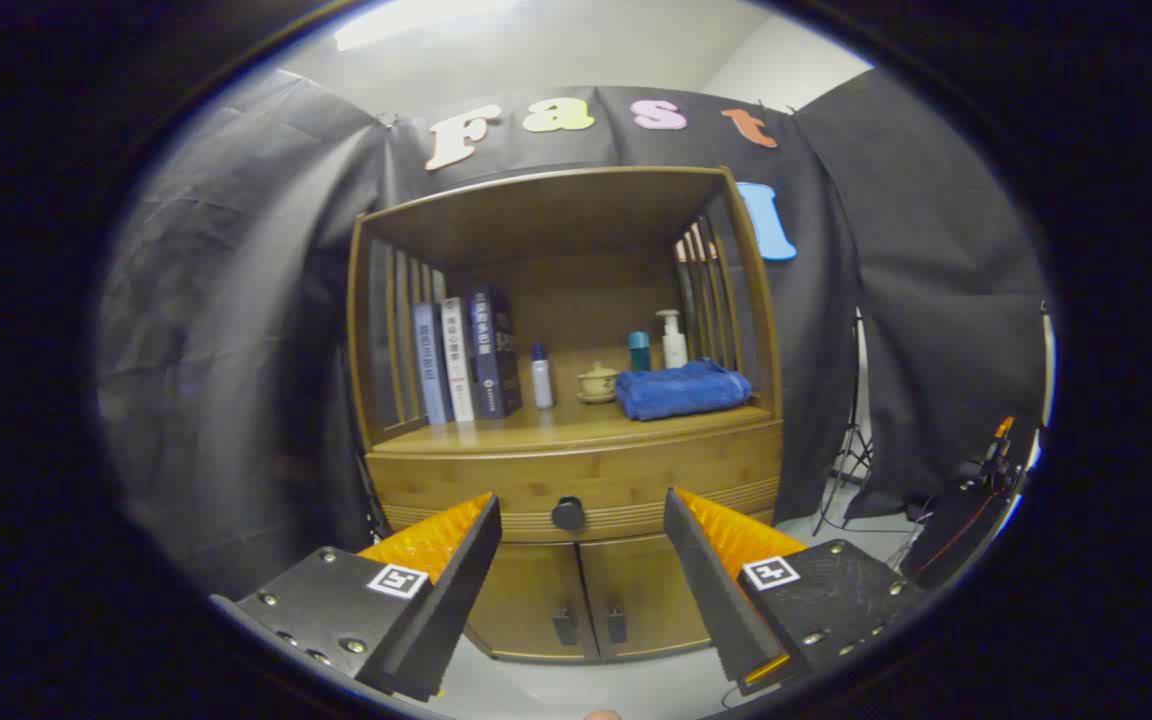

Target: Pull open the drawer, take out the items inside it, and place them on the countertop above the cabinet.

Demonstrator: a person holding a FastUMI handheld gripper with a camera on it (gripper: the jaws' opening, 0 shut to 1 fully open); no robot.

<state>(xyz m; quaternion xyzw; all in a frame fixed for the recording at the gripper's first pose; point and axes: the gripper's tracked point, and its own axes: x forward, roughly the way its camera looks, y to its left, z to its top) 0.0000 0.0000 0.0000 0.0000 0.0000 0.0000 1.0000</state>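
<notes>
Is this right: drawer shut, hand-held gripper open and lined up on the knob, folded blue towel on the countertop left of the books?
Not quite. In the gripper view the towel lies right of the books, not left. The rest holds: the drawer is shut, and the hand-held gripper is open, fingers either side of the knob, short of it.

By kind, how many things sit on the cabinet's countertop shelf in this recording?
Books: 3
Bottles: 3, one a pump bottle
Lidded cup on saucer: 1
Folded blue towel: 1
Total: 8
Tool open, short of the drawer knob.
</notes>
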